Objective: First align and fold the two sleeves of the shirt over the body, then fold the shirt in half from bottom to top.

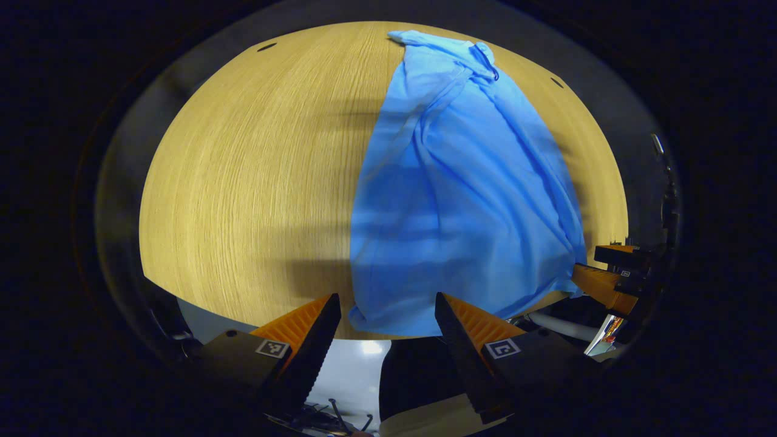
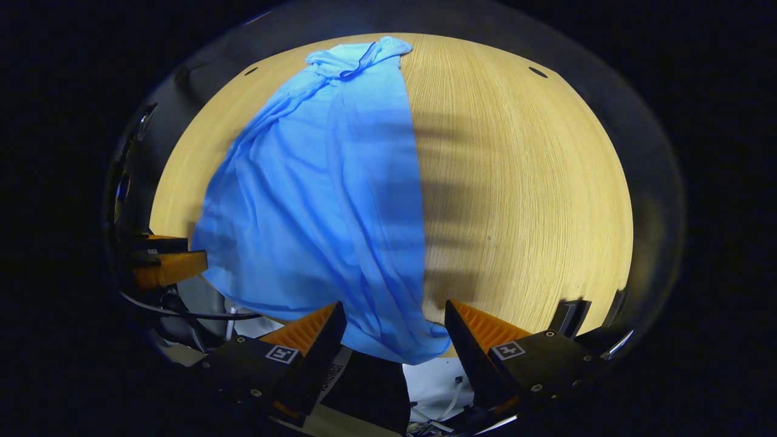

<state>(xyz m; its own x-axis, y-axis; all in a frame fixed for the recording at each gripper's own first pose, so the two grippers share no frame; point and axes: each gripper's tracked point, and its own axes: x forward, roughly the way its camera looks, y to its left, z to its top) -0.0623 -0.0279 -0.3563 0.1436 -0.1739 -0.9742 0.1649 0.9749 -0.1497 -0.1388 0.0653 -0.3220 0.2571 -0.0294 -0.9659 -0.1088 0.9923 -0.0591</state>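
Blue shirt [image 1: 455, 200] lies lengthwise on the wooden tabletop [image 1: 255, 182], collar at the far end, hem hanging slightly over the near edge. Left tool [image 1: 387, 315] sits wide, its fingers either side of one hem corner, gripping nothing. Right tool [image 2: 394, 325] is wide too, straddling the other hem corner. Sleeves look tucked over the body, cloth wrinkled.

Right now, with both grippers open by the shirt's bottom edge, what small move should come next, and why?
Probably ease both grippers forward and close them on the hem. The shirt lies narrow on the table, sleeves apparently already folded in. The left gripper and the right gripper each stand open around a bottom corner, ready to lift it upward.
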